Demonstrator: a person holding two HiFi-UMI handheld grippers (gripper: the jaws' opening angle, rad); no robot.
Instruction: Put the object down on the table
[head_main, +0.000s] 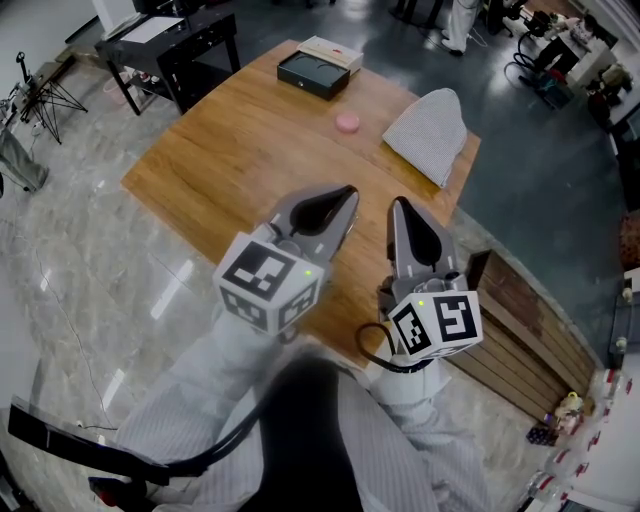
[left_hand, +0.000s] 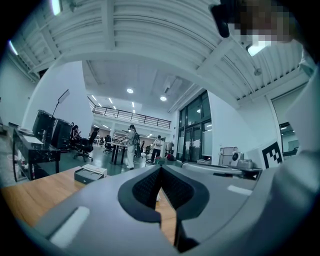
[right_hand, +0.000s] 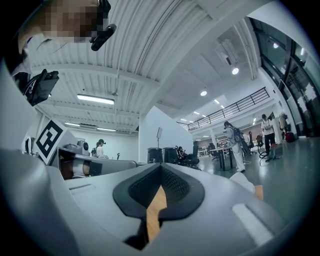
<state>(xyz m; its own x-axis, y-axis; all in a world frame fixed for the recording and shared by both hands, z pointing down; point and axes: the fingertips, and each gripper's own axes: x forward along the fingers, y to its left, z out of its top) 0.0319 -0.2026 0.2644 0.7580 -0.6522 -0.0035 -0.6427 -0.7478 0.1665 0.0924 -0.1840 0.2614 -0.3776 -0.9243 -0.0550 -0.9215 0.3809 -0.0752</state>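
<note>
A small pink round object (head_main: 347, 122) lies on the wooden table (head_main: 230, 150) toward its far side, apart from both grippers. In the head view my left gripper (head_main: 345, 196) and right gripper (head_main: 399, 206) hang side by side over the table's near edge, pointing away from me. Both are shut with nothing between the jaws. In the left gripper view the left gripper (left_hand: 160, 168) has its dark pads pressed together. The right gripper (right_hand: 160, 168) looks the same in its own view. White sleeves cover the arms behind the marker cubes.
A black box (head_main: 313, 73) and a pale flat box (head_main: 332, 52) sit at the table's far end; the black box (left_hand: 90, 174) also shows in the left gripper view. A grey-white folded cloth (head_main: 430, 135) lies at the right edge. A black desk (head_main: 175, 45) stands beyond, slatted wooden boards (head_main: 520, 330) at right.
</note>
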